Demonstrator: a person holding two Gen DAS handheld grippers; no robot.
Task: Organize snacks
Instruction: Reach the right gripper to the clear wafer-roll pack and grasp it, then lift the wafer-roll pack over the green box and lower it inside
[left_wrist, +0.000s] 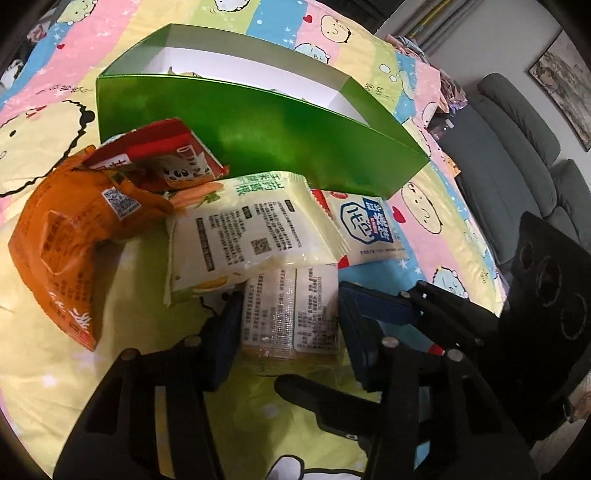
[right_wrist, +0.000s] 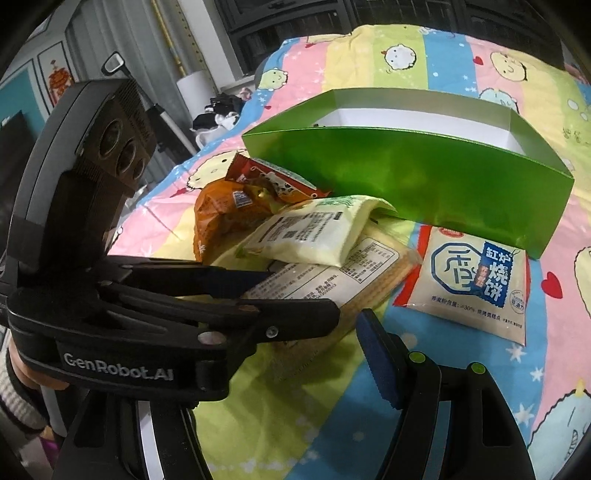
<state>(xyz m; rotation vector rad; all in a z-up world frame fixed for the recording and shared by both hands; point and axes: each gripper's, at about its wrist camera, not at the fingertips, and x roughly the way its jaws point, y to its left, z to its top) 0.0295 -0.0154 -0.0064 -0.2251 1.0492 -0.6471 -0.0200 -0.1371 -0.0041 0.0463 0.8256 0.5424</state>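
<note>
From the left wrist camera, my left gripper (left_wrist: 288, 332) sits with its jaws spread wide on either side of the clear cracker pack (left_wrist: 291, 321). The pack lies flat on the bedspread (left_wrist: 44, 369), its long axis running away from me along the fingers, its far end tucked under the pale yellow packet (left_wrist: 247, 229). I can't tell whether the pads actually touch its sides; nothing is lifted yet. Beyond it stands the green box (left_wrist: 266, 136), open-topped. An orange bag (left_wrist: 62, 236) and a red packet (left_wrist: 159, 155) lie to the left, and a white biscuit packet (left_wrist: 369, 229) to the right.

From the right wrist camera, the left gripper (right_wrist: 258, 295) reaches in from the left across the cracker pack (right_wrist: 354, 280), one finger on each side. My right gripper (right_wrist: 258, 369) is open and holds nothing, just short of the pack's near corner. The green box (right_wrist: 406, 177) lies straight ahead, the white biscuit packet (right_wrist: 476, 280) against its front wall.

I judge the left is nearer; closing across the pack's short width should grip it.
</note>
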